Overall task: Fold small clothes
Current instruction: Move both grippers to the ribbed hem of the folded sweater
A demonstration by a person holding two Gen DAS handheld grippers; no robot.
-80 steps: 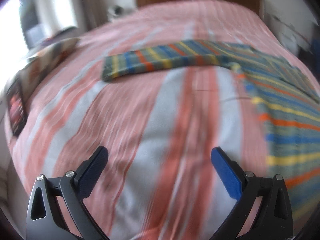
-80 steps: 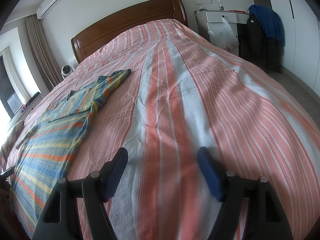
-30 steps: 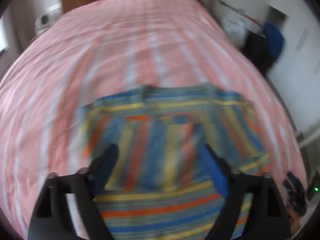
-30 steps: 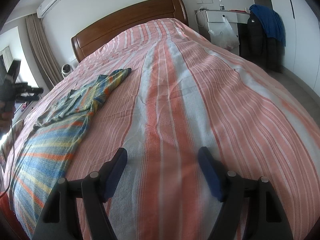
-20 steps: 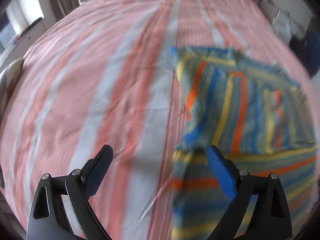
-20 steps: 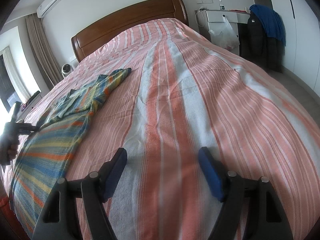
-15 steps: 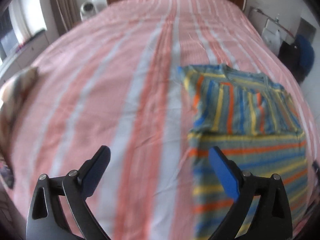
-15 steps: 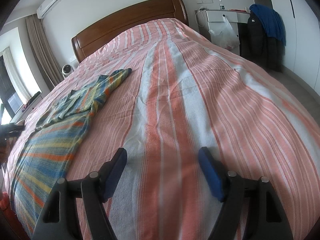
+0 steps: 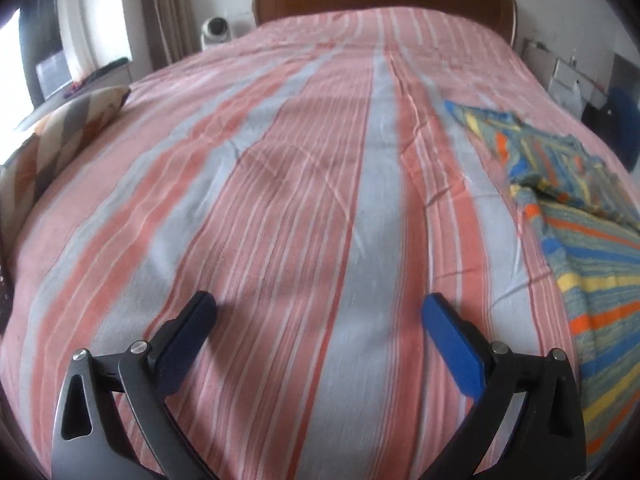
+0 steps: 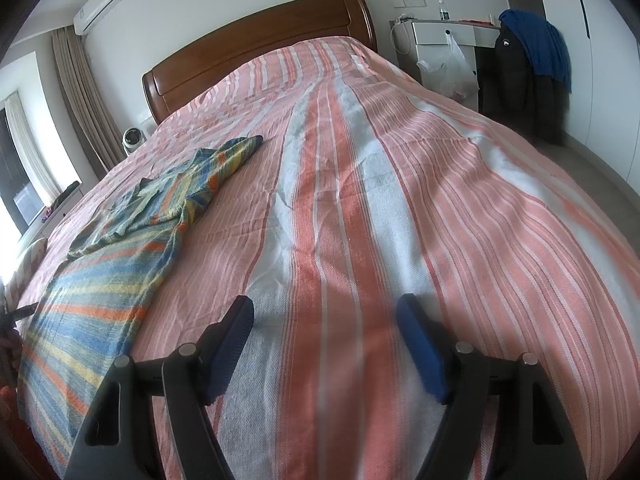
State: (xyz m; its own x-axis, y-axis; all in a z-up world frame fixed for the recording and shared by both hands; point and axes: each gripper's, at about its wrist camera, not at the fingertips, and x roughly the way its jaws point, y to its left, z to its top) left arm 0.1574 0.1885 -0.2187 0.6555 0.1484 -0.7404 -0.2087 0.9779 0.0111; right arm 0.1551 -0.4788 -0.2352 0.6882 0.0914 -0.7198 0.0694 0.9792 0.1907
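A small striped shirt (image 9: 576, 208) in blue, yellow and orange lies on the pink and white striped bed (image 9: 304, 184). In the left wrist view it is at the right edge, its upper part folded over. In the right wrist view the shirt (image 10: 132, 236) lies at the left. My left gripper (image 9: 318, 312) is open and empty, low over bare bedspread left of the shirt. My right gripper (image 10: 326, 312) is open and empty over bare bedspread (image 10: 360, 208), right of the shirt.
A wooden headboard (image 10: 256, 48) stands at the far end. A patterned pillow (image 9: 60, 132) lies at the bed's left edge. A white desk (image 10: 444, 36) and a chair with dark jackets (image 10: 528, 76) stand to the right of the bed. A small fan (image 9: 216, 32) is near the curtain.
My left gripper has swung from over the shirt to the left, and now faces the headboard with the shirt at its right. My right gripper has stayed still.
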